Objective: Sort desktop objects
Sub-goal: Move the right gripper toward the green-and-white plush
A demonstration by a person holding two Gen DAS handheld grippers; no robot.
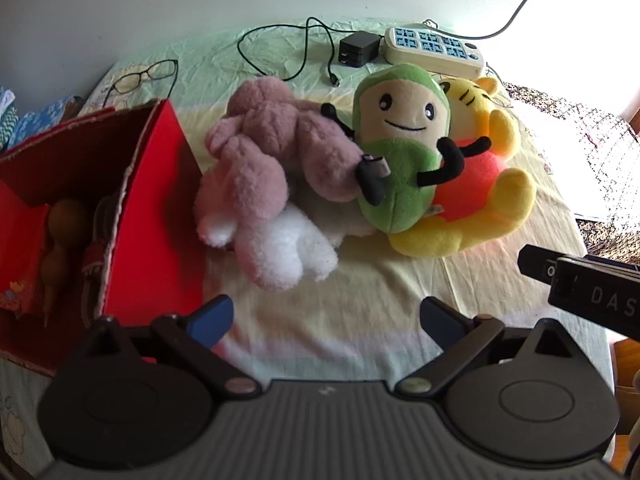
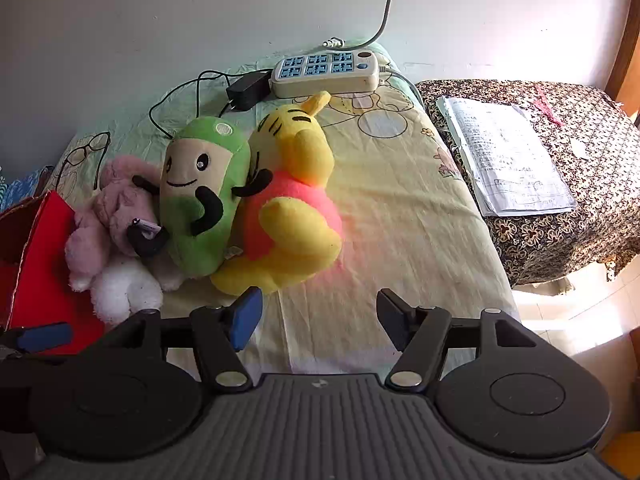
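Note:
Three plush toys lie in a heap on the yellow-green cloth: a pink and white rabbit (image 1: pixel 260 184) (image 2: pixel 116 240), a green smiling bean doll (image 1: pixel 400 152) (image 2: pixel 200 196) leaning on it, and a yellow bear in a red shirt (image 1: pixel 480 192) (image 2: pixel 292 208) behind. A small dark object (image 1: pixel 372 176) (image 2: pixel 146 236) rests between rabbit and bean doll. My left gripper (image 1: pixel 326 320) hovers open just in front of the toys, nothing between its fingers. My right gripper (image 2: pixel 320 316) is open too, in front of the bear, empty.
A red cardboard box (image 1: pixel 152 216) (image 2: pixel 40 260) stands at the left, holding a brown gourd (image 1: pixel 64 232) and other items. Glasses (image 1: pixel 144 76), a black charger (image 1: pixel 360 48) with cable and a power strip (image 1: pixel 436 50) (image 2: pixel 326 72) lie at the back. Papers (image 2: pixel 508 156) rest on a patterned side table.

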